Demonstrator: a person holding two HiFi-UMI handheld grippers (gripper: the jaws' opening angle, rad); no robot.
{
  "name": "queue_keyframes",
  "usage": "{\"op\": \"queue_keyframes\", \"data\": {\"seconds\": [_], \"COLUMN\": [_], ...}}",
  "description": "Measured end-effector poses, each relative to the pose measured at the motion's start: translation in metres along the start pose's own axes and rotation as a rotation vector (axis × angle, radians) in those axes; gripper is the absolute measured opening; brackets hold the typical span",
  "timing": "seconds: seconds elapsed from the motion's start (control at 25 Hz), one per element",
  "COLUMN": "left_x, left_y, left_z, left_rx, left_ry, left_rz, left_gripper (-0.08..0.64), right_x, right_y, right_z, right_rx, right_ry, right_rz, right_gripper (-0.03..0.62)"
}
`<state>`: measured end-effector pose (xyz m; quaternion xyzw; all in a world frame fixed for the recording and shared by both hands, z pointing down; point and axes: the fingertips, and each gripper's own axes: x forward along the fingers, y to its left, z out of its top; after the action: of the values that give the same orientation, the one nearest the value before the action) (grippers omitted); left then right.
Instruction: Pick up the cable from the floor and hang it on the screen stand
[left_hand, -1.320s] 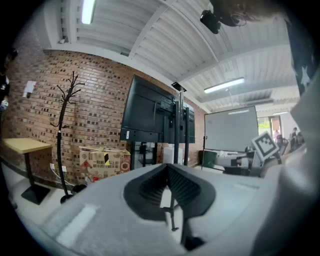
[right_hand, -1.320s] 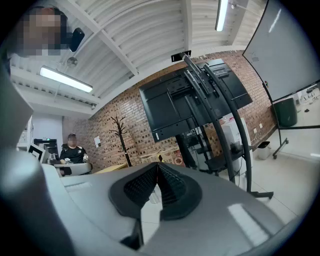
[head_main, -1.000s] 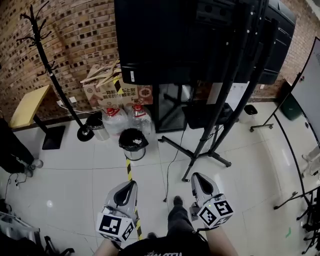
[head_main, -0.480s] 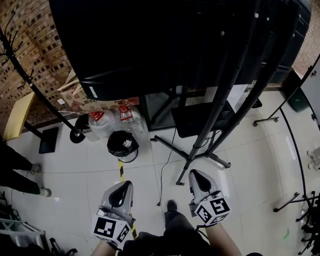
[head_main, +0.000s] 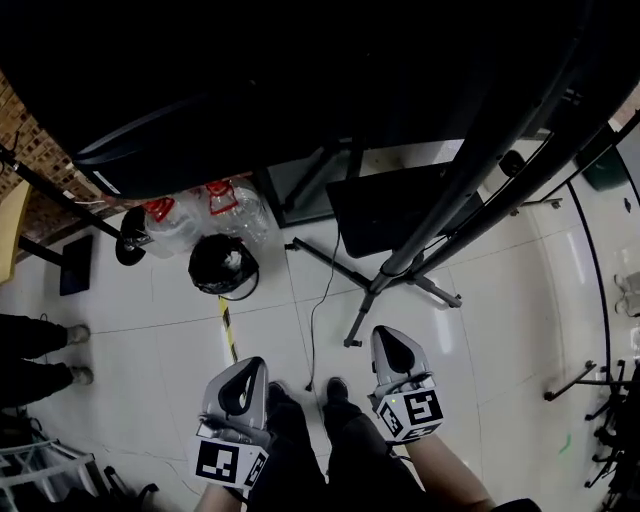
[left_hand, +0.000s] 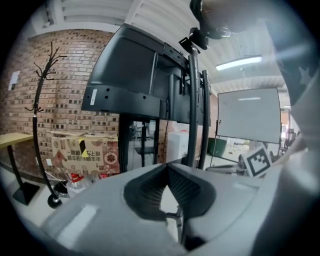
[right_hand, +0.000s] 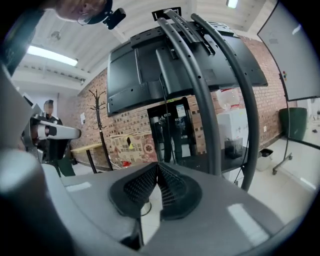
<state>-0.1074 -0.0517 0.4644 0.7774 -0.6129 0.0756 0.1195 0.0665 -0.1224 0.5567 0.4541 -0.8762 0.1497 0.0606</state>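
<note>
A thin black cable (head_main: 313, 320) lies on the white floor, running from under the screen down to a spot near my feet. The black screen (head_main: 300, 80) fills the top of the head view, and its stand's poles (head_main: 470, 170) slant down to spread legs (head_main: 400, 270). My left gripper (head_main: 251, 366) is held low, left of the cable's near end, shut with nothing in it. My right gripper (head_main: 390, 338) is to the cable's right, just short of the stand's legs, also shut and empty. The stand poles (left_hand: 192, 110) (right_hand: 200, 95) rise straight ahead in both gripper views.
A black bin (head_main: 222, 265), two water bottles (head_main: 170, 222) and a coat rack base (head_main: 130, 247) stand at the left. Yellow-black tape (head_main: 228, 325) crosses the floor. A black shelf (head_main: 390, 205) sits under the screen. Another person's shoes (head_main: 75, 335) show at far left; tripod legs (head_main: 580, 375) at right.
The view has moved closer to the stand, and the screen now covers the top of the picture. Both grippers stay low in front, still shut and empty.
</note>
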Motion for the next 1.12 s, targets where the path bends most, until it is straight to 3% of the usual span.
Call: {"op": "queue_keyframes", "data": {"seconds": [0.12,0.32,0.6,0.76,0.88,1.12], "left_x": [0.019,0.057,0.102,0.121,0.131,0.152], "left_y": [0.016,0.056,0.093,0.099,0.105,0.115], "left_z": [-0.030,-0.074,-0.148,-0.206,-0.247,-0.309], "left_rx": [-0.026,-0.108,-0.042,-0.065,-0.091,-0.107], "left_ry": [0.016,0.040,0.044,0.085,0.129,0.174], "left_rz": [0.004,0.007,-0.008,-0.040,-0.049,-0.055], "left_gripper": [0.005,0.005,0.005,0.005,0.005,0.005], "right_x": [0.014,0.056,0.126,0.154,0.170,0.193], "right_y": [-0.011,-0.019,-0.021,-0.026,-0.028,-0.036], "right_z": [-0.031,-0.076,-0.169,-0.232,-0.280,-0.365], "right_rx": [-0.025,-0.006,0.054,0.054,0.068,0.064], "right_ry": [0.007,0.030,0.062,0.135,0.195,0.291], "right_rz": [-0.053,-0.062,-0.056,-0.054,-0.043,-0.054], "right_gripper": [0.008,0.008,0.008,0.009,0.066,0.069]}}
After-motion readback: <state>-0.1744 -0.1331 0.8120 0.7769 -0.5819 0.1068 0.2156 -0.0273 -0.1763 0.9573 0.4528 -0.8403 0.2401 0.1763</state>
